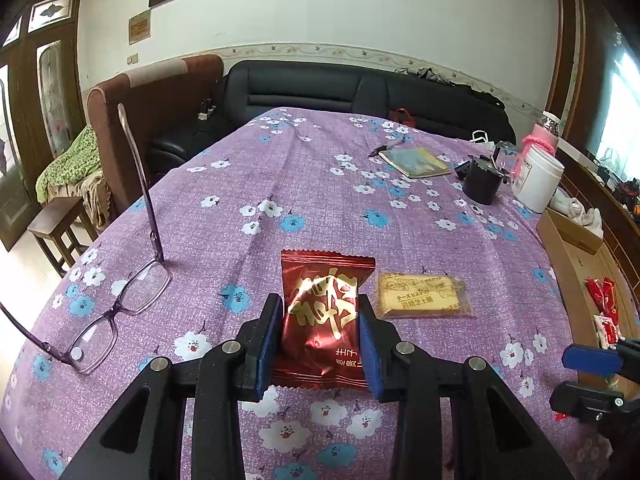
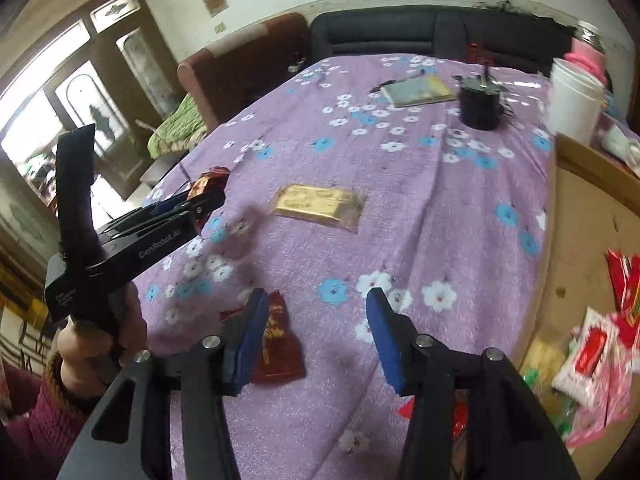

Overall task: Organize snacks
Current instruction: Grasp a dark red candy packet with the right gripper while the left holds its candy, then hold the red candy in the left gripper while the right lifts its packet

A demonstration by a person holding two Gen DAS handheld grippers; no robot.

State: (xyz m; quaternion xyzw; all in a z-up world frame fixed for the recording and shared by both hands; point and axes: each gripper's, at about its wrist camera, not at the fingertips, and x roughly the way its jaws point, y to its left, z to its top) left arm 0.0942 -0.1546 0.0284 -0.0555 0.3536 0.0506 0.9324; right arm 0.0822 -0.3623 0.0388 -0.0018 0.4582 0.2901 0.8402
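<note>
My left gripper [image 1: 319,320] is shut on a dark red foil snack packet [image 1: 324,312] with gold lettering, held just above the purple flowered tablecloth; it also shows in the right wrist view [image 2: 210,184]. A clear-wrapped yellow biscuit [image 1: 422,295] lies just right of it and shows in the right wrist view [image 2: 318,205] too. My right gripper [image 2: 318,322] is open and empty above the cloth. Another dark red packet [image 2: 278,346] lies on the cloth by its left finger. A cardboard box [image 2: 580,216] at the right holds several red and white snack packets [image 2: 592,352].
Purple-framed glasses [image 1: 116,300] stand on the cloth at the left. At the far right are a notebook [image 1: 416,162], a black cup [image 1: 482,180], a white tub [image 1: 536,182] and a pink-sleeved bottle [image 1: 542,136]. A sofa and armchair stand behind the table.
</note>
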